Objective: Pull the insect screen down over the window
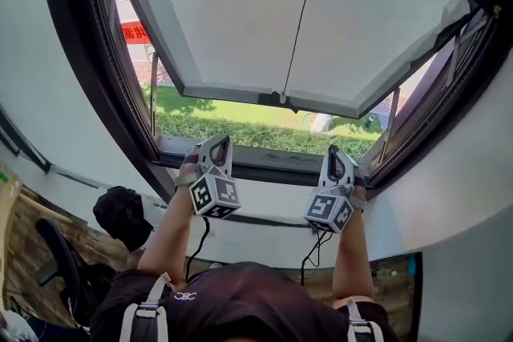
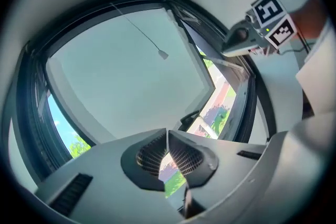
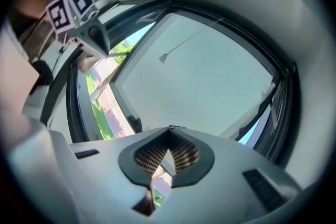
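Insect screen (image 1: 240,20) hangs partway down; left hand-held gripper (image 1: 219,142) and right hand-held gripper (image 1: 333,152), both pressed together empty, probably must next pinch its bottom bar (image 1: 240,94).

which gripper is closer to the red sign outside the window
Left. The left gripper is by the sill below the red sign; the right gripper is further right along the sill.
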A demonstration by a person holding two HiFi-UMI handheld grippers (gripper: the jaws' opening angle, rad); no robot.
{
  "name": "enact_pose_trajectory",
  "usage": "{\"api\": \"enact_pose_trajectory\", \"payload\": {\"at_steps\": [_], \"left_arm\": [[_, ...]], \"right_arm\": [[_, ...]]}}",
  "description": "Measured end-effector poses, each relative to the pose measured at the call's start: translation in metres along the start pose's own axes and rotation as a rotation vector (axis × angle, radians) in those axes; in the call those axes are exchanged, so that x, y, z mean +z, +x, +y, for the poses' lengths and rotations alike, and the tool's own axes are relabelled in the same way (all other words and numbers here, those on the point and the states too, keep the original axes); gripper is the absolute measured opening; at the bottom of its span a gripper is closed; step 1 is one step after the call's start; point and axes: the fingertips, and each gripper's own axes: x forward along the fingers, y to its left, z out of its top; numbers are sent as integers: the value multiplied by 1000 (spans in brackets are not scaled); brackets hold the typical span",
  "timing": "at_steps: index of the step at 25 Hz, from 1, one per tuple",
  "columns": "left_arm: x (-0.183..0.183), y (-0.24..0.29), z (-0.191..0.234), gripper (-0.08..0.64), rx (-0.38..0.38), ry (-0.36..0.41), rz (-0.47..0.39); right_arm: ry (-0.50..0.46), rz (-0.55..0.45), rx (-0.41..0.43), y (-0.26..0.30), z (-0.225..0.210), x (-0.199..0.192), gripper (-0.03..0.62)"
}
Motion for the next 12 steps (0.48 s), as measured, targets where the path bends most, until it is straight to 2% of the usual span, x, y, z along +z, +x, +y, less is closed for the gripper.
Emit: {"api": "enact_pose_trajectory", "payload": {"at_steps": [2, 4, 5, 7, 9, 11, 12], "left_arm": [[6, -1, 10, 68, 8, 61, 2], [7, -2, 16, 85, -4, 84, 0], [8, -2, 19, 106, -8, 94, -1], [10, -1, 26, 120, -6, 111, -9], [15, 1, 32, 118, -17, 93, -39], [27, -1, 46, 118, -16, 74, -82], [35, -2, 57, 118, 1, 90, -97]], "right_arm": [[-113, 18, 30, 3, -4, -8, 18], [-148, 35, 68, 4, -10, -12, 107], [-159, 46, 71, 4, -15, -14, 118], [-188, 65, 56, 4, -29, -17, 118], [-203, 76, 46, 3, -42, -20, 118], [-185, 76, 51, 1, -54, -20, 118], [-175, 76, 51, -1, -60, -20, 118]]}}
